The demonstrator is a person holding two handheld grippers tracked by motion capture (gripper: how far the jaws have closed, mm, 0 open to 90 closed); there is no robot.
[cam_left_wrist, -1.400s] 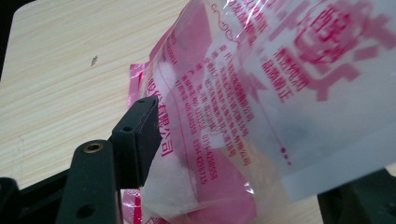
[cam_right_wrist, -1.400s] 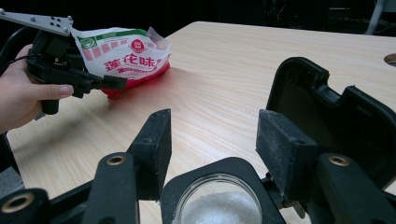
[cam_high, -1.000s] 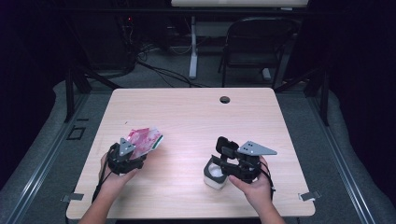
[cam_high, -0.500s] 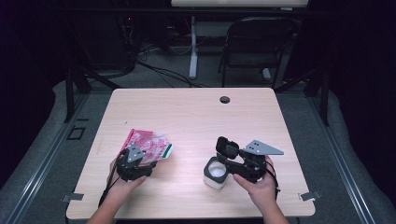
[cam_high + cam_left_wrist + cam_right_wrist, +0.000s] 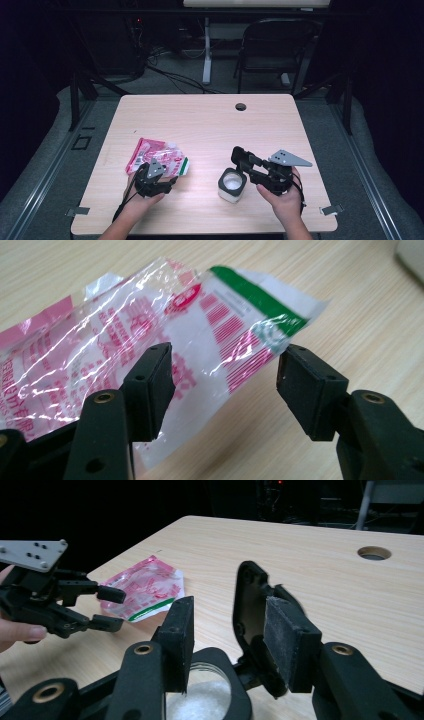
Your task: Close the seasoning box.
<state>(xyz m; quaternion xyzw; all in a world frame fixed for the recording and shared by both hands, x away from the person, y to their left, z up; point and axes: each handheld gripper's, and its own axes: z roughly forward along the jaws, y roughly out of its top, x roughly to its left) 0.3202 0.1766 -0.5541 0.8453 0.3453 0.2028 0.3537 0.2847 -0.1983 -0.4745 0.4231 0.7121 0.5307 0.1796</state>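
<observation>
A pink and clear plastic packet [image 5: 156, 154] [image 5: 165, 335] [image 5: 145, 587] with a green edge lies flat on the left of the wooden table [image 5: 210, 125]. My left gripper [image 5: 169, 179] [image 5: 225, 380] [image 5: 117, 610] stands open at its near right corner, one jaw over the film and one beside it. A small jar [image 5: 231, 186] [image 5: 222, 662] of white powder stands right of centre. Its black flip lid [image 5: 237, 153] [image 5: 250, 600] stands upright between the jaws of my right gripper [image 5: 245, 165] [image 5: 231, 605]. These jaws have just been closing, and a gap still shows on one side of the lid.
A round cable hole [image 5: 240, 106] [image 5: 374, 553] is in the table near its far edge. A folding chair [image 5: 280, 45] and floor cables lie beyond the table. Bare wood stretches between the packet and the jar.
My left gripper has drawn back toward the near edge and to the right, from the packet's left side to its near right corner. The right gripper's jaws have narrowed around the lid.
</observation>
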